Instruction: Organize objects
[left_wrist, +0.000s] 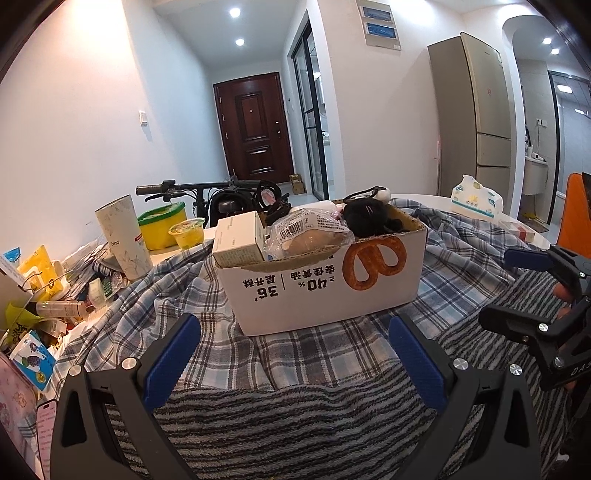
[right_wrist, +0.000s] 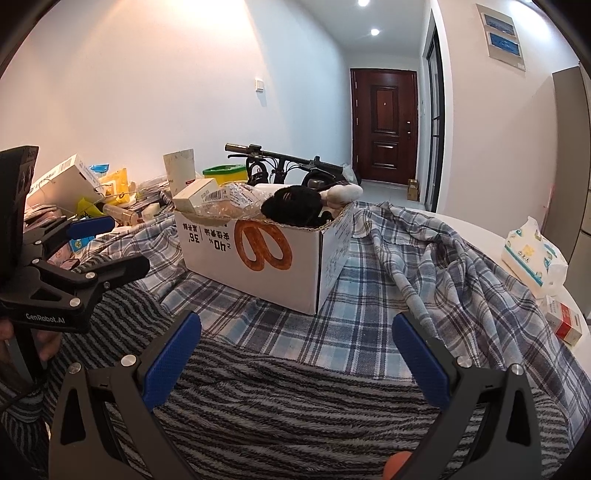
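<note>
**Now both grippers hover empty over the blankets, box already full**

So here we are: the left gripper (left_wrist: 293, 354) hangs over the striped grey blanket (left_wrist: 295, 417), spread wide with nothing between its blue pads, and the right gripper (right_wrist: 297, 354) is the mirror of it, wide apart and empty too. Straight ahead on the blue plaid cloth (left_wrist: 332, 350) stands the white cardboard box (left_wrist: 325, 284) with the pretzel print, heaped above its rim: a small white carton (left_wrist: 238, 240), a clear bagged bread roll (left_wrist: 310, 236) and a black plush toy (left_wrist: 369, 218) all stand proud of the rim.

Off to the left lies the real mess, a pile of packets and bottles (left_wrist: 48, 291) on the counter (right_wrist: 476, 229), with a tall white tumbler (left_wrist: 123, 240) and a green-rimmed yellow tub (left_wrist: 160, 223) behind. On the right, a tissue pack (right_wrist: 533, 258) and a small red and white box (right_wrist: 565, 319) wait near the counter's edge.

The risks, as I read it: the box is overfull, so pushing another item in could tip the carton or roll out. The cloths are soft and rumpled; a dragging finger could snag them and pull the box along. Reaching into the left pile could knock the tumbler over. And the two grippers sit close together, so a crossing reach may clash.
</note>
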